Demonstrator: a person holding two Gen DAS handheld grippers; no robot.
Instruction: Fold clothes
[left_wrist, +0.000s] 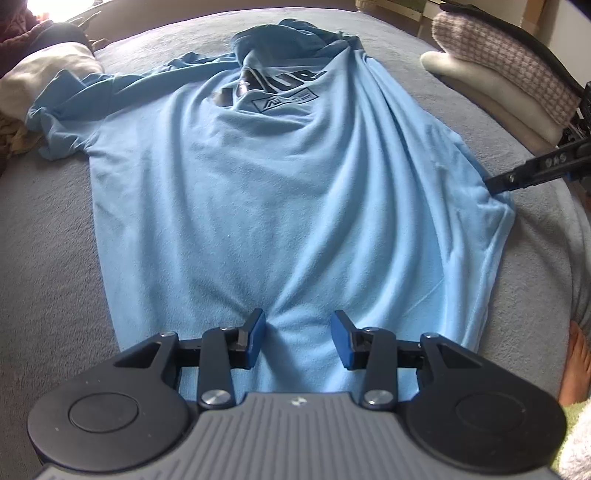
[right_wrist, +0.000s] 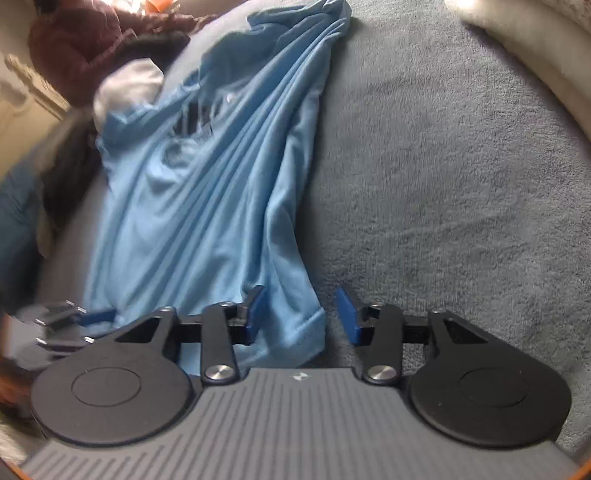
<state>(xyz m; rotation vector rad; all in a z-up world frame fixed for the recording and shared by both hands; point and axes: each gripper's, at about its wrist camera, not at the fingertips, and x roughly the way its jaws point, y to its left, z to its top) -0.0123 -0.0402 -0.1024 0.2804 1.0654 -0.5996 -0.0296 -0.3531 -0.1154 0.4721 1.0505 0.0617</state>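
— Where is the shirt (left_wrist: 258, 184) laid?
— It is spread, print up, on the grey bed (left_wrist: 55, 258).
— How are the jaws set?
— The left gripper (left_wrist: 298, 332) is held part open with bunched hem between its pads; no grip can be told. The right gripper (right_wrist: 301, 317) is parted around a shirt corner, with nothing clamped.
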